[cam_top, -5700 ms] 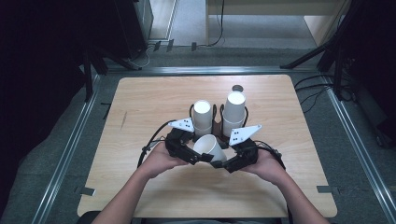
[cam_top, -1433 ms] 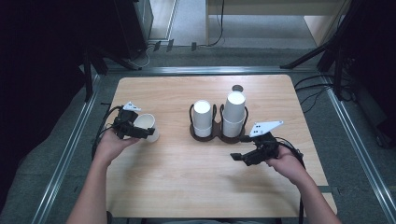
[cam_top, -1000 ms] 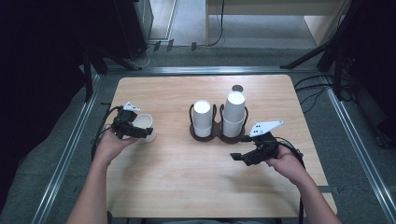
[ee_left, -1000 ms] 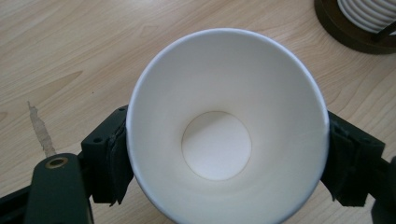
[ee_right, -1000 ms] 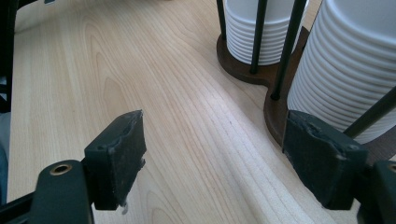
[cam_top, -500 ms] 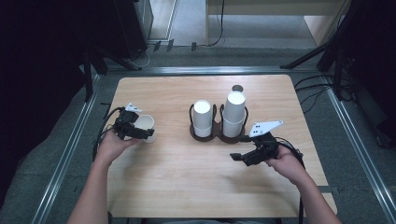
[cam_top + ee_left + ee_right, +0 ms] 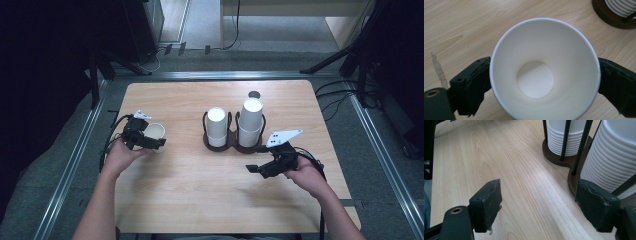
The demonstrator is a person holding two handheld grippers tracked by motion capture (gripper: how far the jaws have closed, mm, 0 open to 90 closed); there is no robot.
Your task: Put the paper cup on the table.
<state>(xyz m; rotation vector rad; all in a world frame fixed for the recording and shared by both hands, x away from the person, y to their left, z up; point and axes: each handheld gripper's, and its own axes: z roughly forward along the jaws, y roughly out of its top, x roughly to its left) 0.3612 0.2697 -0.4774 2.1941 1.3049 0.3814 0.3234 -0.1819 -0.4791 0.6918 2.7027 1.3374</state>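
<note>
- We hold the left gripper (image 7: 150, 142) at the left side of the wooden table (image 7: 190, 200), and its jaws close on a single white paper cup (image 7: 155, 133).
- In the left gripper view we look straight down into this paper cup (image 7: 541, 72): it stands mouth up, one black jaw pressed against each side of its wall.
- Our right gripper (image 7: 256, 169) hovers low at the right of the table with its jaws spread wide and nothing between them.
- In the right gripper view the dark wooden cup holder (image 7: 556, 152) lies just ahead, with two stacks of white cups (image 7: 614, 157) kept in by thin black rods.
- In the high view the holder (image 7: 233, 144) stands mid-table, well apart from the held cup, with the right stack taller.
</note>
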